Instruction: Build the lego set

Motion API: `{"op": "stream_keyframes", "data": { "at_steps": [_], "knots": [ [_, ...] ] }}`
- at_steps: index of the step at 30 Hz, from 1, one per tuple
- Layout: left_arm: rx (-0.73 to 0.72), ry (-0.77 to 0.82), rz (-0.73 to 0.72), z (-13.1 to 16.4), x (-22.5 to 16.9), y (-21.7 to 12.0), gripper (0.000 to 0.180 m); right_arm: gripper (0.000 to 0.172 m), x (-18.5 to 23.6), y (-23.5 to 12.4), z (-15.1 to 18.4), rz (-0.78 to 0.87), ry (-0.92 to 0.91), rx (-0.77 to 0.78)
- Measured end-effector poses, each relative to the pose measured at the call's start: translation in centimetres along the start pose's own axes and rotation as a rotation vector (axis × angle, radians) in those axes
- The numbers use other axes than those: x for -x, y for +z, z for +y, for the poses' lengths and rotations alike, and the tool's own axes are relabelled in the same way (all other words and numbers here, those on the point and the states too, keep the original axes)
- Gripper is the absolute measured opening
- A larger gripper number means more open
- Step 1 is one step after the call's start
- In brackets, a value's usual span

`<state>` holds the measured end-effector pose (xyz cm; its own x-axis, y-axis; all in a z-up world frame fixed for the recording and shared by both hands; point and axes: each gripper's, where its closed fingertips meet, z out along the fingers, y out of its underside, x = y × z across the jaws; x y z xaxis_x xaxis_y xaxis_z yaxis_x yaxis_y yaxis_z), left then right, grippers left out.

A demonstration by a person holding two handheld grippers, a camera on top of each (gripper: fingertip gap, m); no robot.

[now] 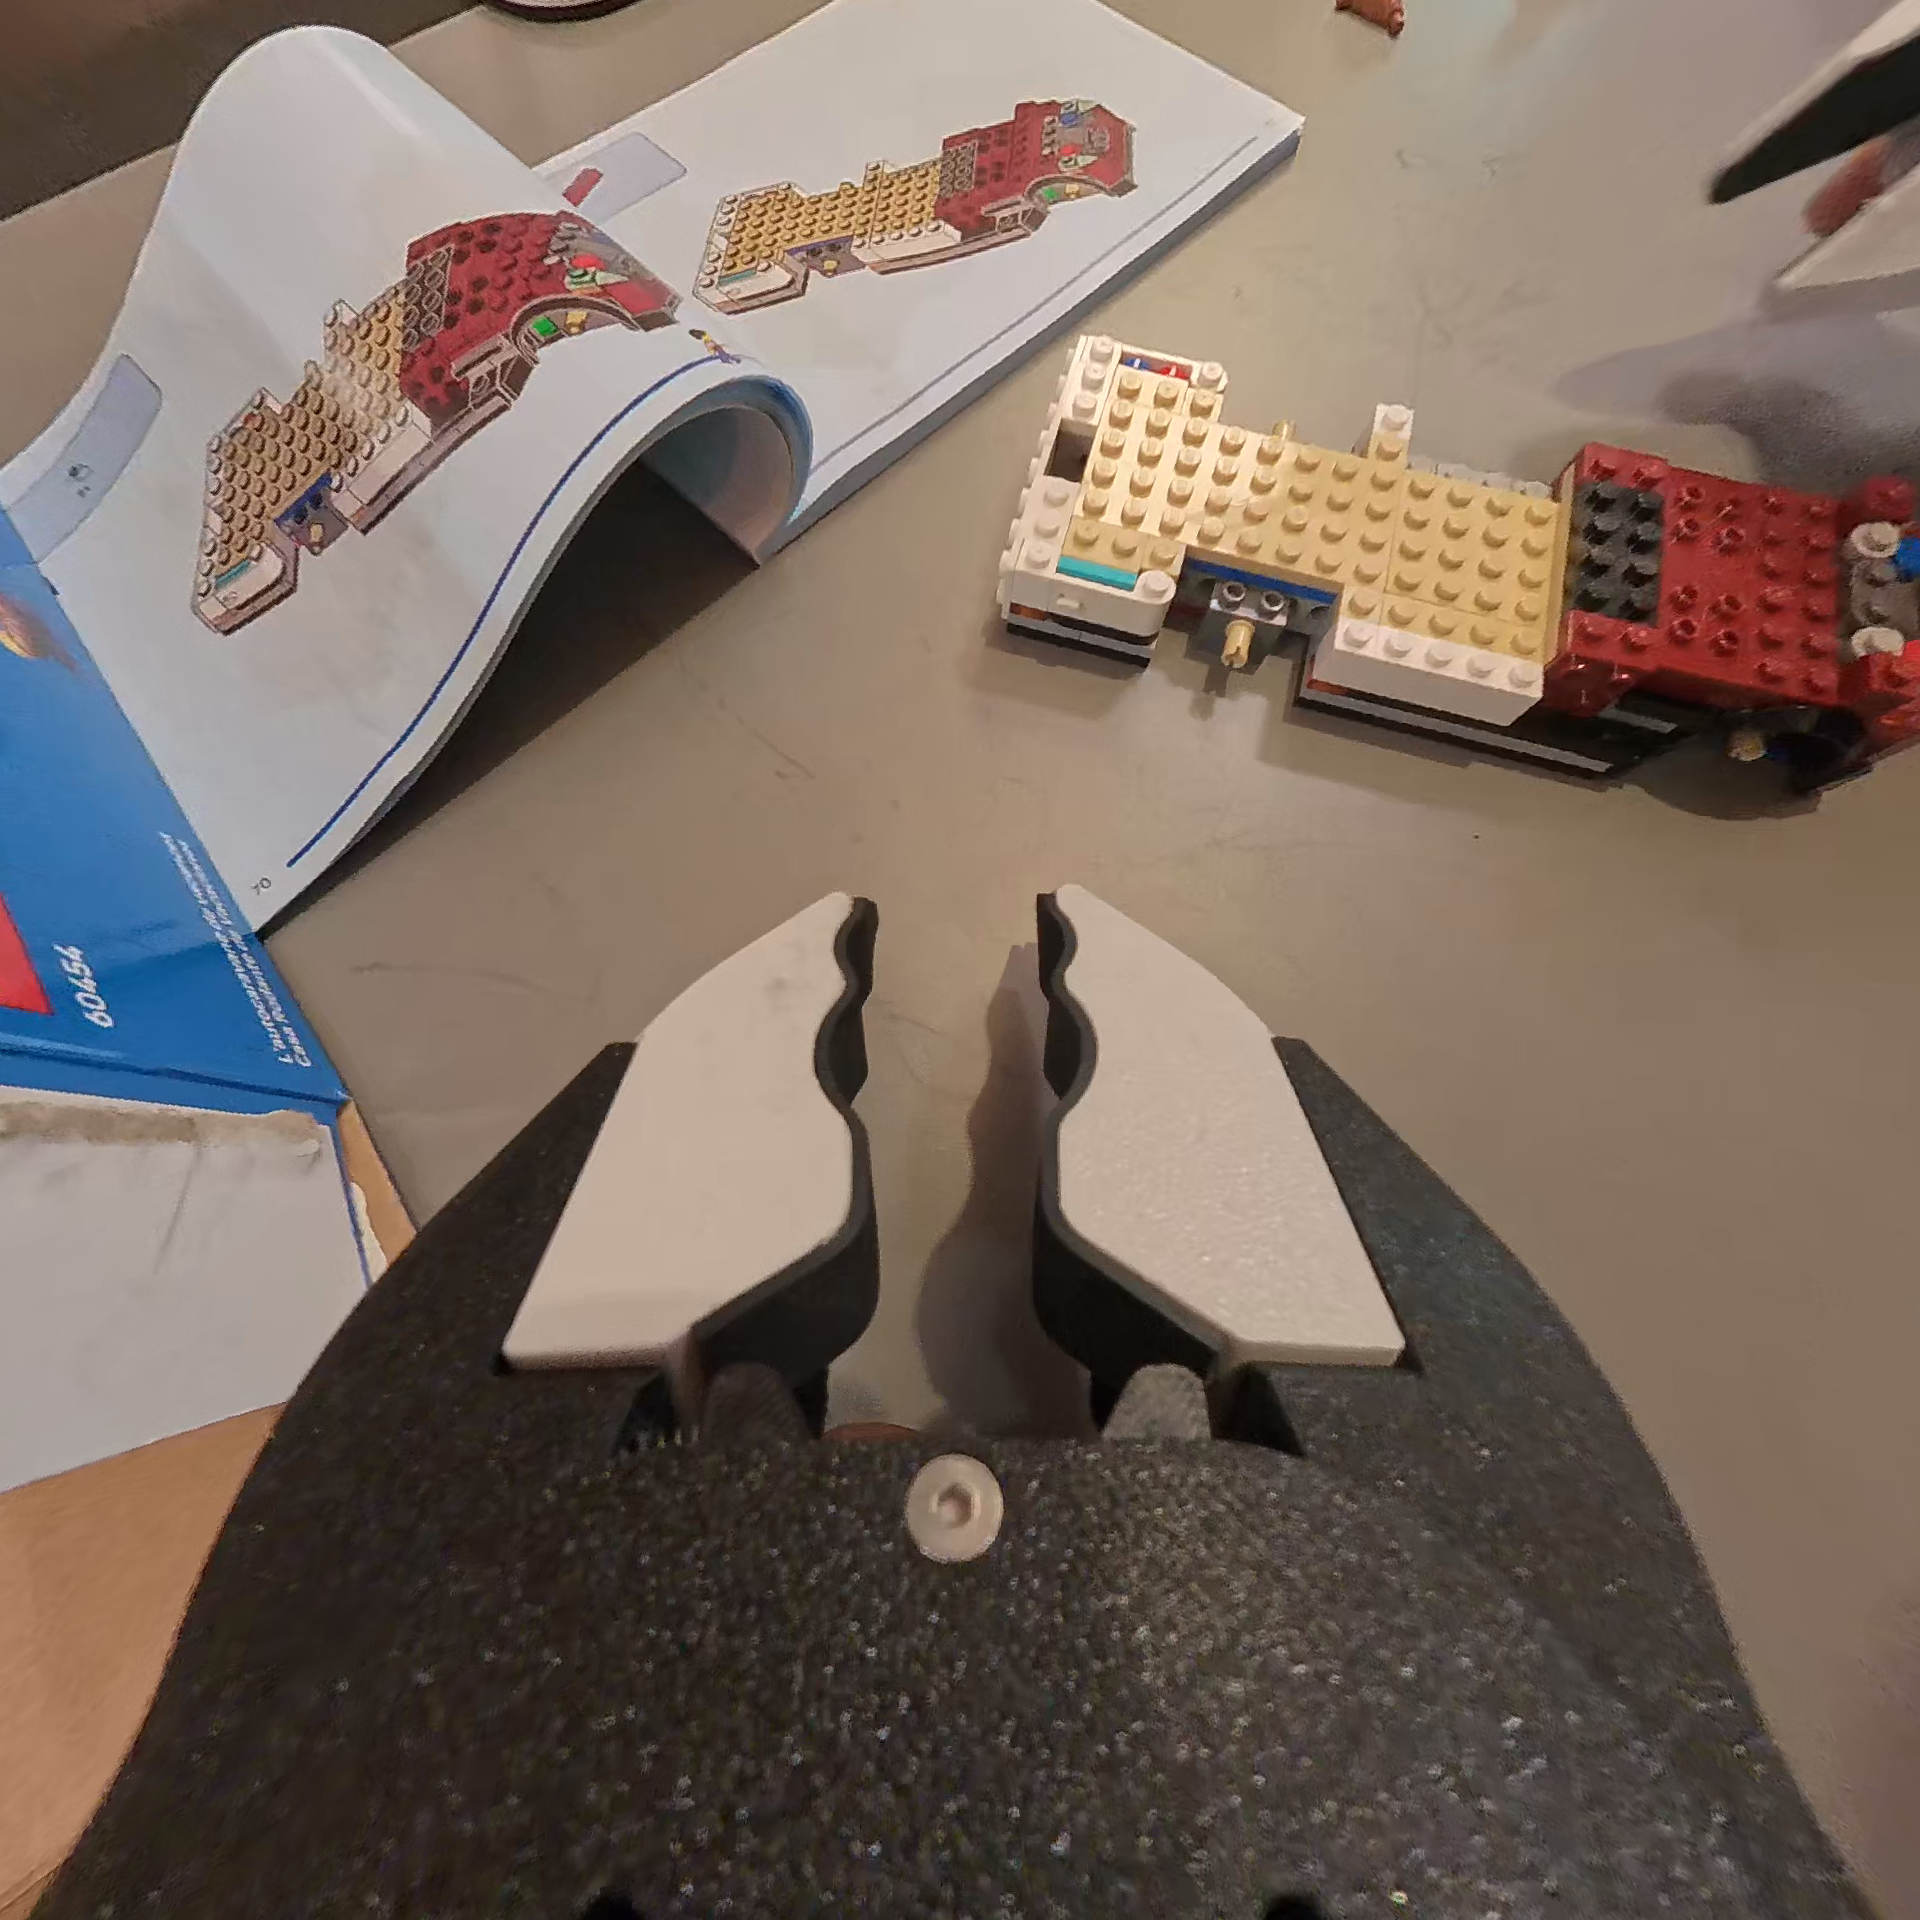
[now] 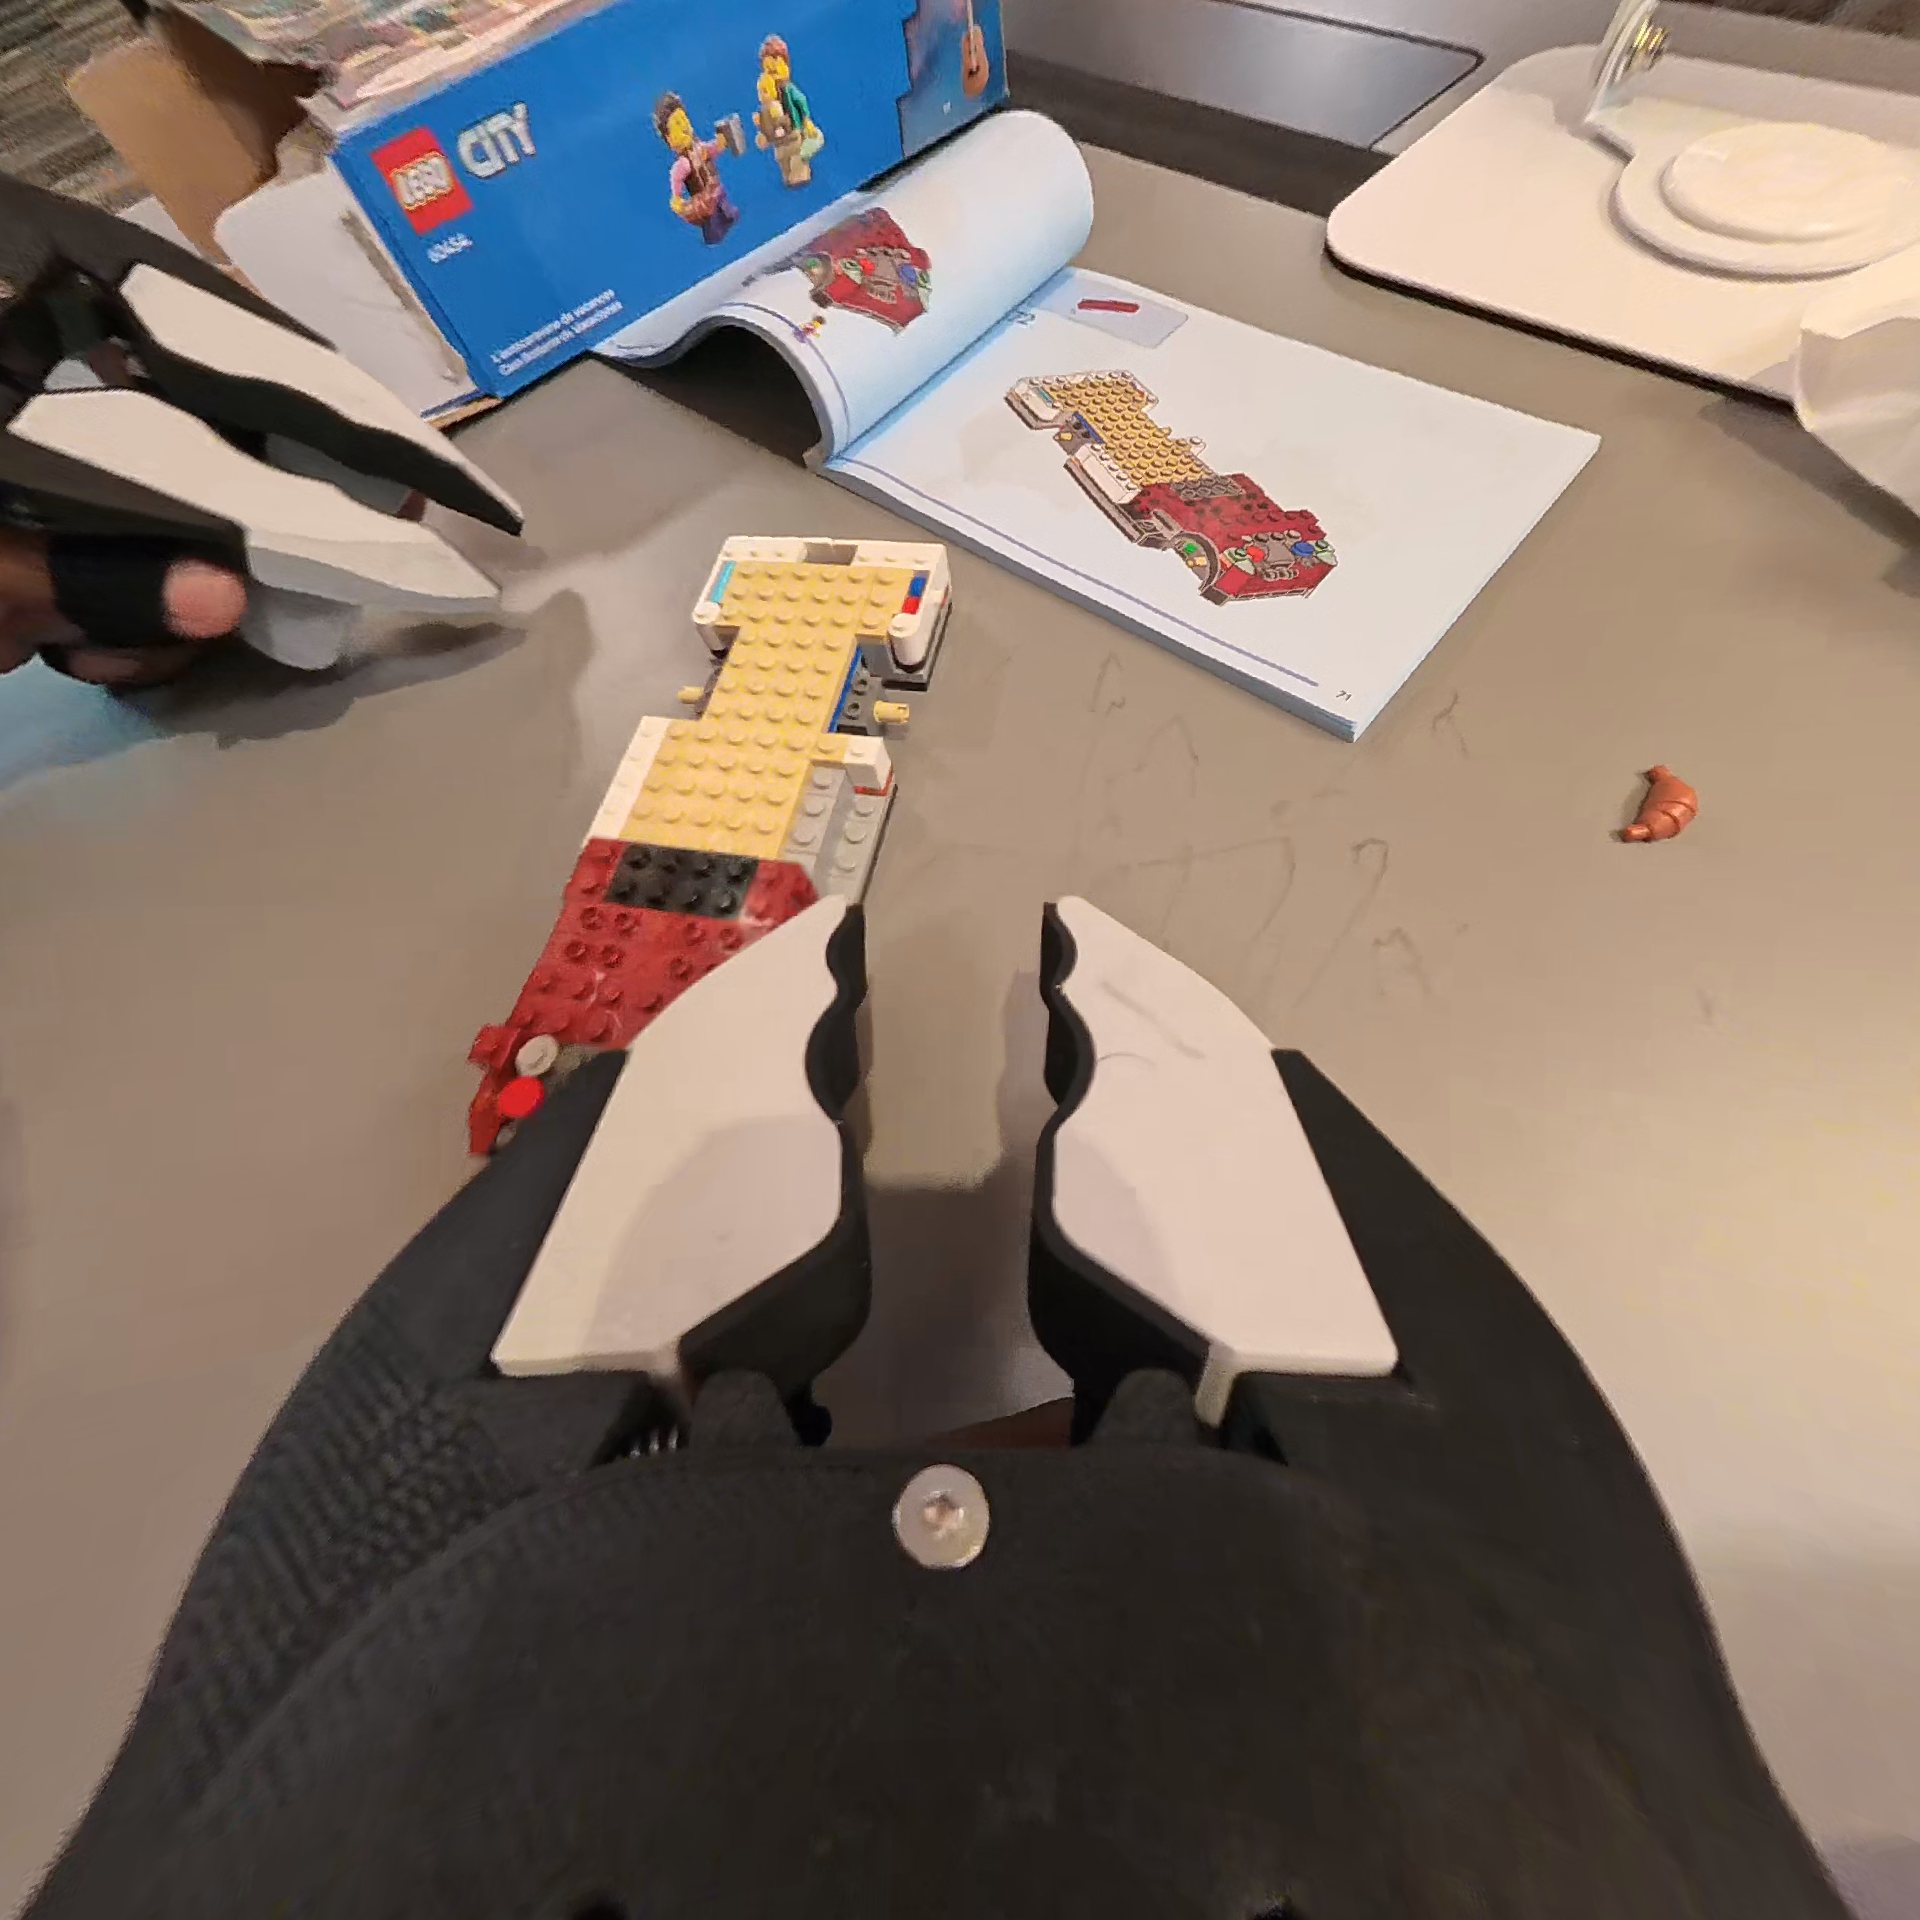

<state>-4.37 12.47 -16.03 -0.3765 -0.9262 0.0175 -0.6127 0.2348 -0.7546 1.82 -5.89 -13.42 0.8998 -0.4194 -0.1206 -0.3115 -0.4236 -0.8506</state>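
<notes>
In the left wrist view, the far left holds a blue box (image 1: 114, 831) with a torn cardboard flap, lying on the grey desk (image 1: 727, 748); an open booklet (image 1: 499, 343) leans over its upper edge, one page curled up into an arch. The left gripper (image 1: 957, 914) hovers over bare desk near the middle, its fingers (image 1: 748, 1091) parted with only desk showing between them, holding nothing. To the right lies the brick model (image 1: 1351, 551), tan on top with white edges and a dark red front, well apart from those fingers. At the top right a blurred shape is probably the right gripper (image 1: 1808, 156), though the view is too smeared to tell more. The right wrist view shows what that view cuts off: the left gripper (image 2: 499, 551) at the far left with a gloved hand (image 2: 114, 613) behind it, its fingertips parted and near the model's white end. Next comes the box (image 2: 623, 187), whose printed front shows only here, then the booklet (image 2: 1195, 499) lying flat on its right page. The model (image 2: 748, 758) runs down toward the right gripper (image 2: 952, 925), whose left finger (image 2: 727, 1091) overlaps its red end; contact cannot be judged. These fingers are also apart and hold nothing. Farther right, seen only here, are a small brown croissant piece (image 2: 1660, 805), a white tray (image 2: 1507, 208) and crumpled paper (image 2: 1860, 384).
</notes>
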Motion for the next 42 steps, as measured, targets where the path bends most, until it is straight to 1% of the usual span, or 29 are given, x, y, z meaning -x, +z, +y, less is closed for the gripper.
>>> {"op": "stream_keyframes", "data": {
  "at_steps": [1,8,10,14,17,21,24,29,32,35,37,39,42],
  "knots": [
    [0.003,0.003,-0.014,0.0,0.1,0.0,0.031,0.033,0.2,-0.6,0.1,0.003,-0.011,-0.013],
    [0.067,0.076,-0.076,0.7,0.0,0.6,0.032,0.032,1.3,-6.0,1.5,0.047,-0.123,-0.093],
    [0.048,0.087,-0.078,0.4,-0.4,0.5,0.033,0.032,1.4,-7.6,2.6,0.069,-0.183,-0.073],
    [-0.074,0.002,0.045,-1.8,-2.9,0.4,0.033,0.032,1.9,-11.4,4.3,0.087,-0.33,-0.009],
    [-0.092,0.016,0.023,-2.7,-3.2,1.0,0.033,0.029,1.6,-14.8,4.9,0.11,-0.452,0.049],
    [-0.082,0.062,-0.013,-3.1,-3.3,1.7,0.033,0.026,-1.0,-19.5,5.5,0.168,-0.574,0.159],
    [-0.05,0.079,-0.011,-2.8,-3.5,2.1,0.034,0.025,-4.1,-23.0,5.7,0.212,-0.606,0.229],
    [-0.037,0.064,0.019,-2.6,-3.6,2.2,0.035,0.026,-9.7,-26.7,6.4,0.24,-0.64,0.338],
    [-0.034,0.038,0.029,-2.6,-3.5,2.3,0.035,0.025,-12.4,-27.5,6.9,0.204,-0.643,0.397],
    [-0.02,0.028,0.042,-2.4,-3.5,2.4,0.035,0.025,-14.0,-27.4,7.1,0.125,-0.674,0.445],
    [-0.012,0.026,0.057,-2.3,-3.6,2.5,0.035,0.025,-14.7,-27.1,7.4,0.04,-0.703,0.477],
    [-0.005,0.019,0.062,-2.3,-3.6,2.6,0.035,0.02,-15.1,-26.9,8.0,-0.064,-0.717,0.53],
    [0.008,0.009,0.059,-2.1,-3.5,2.7,0.034,0.011,-14.6,-26.3,9.6,-0.237,-0.721,0.66]
  ]
}}
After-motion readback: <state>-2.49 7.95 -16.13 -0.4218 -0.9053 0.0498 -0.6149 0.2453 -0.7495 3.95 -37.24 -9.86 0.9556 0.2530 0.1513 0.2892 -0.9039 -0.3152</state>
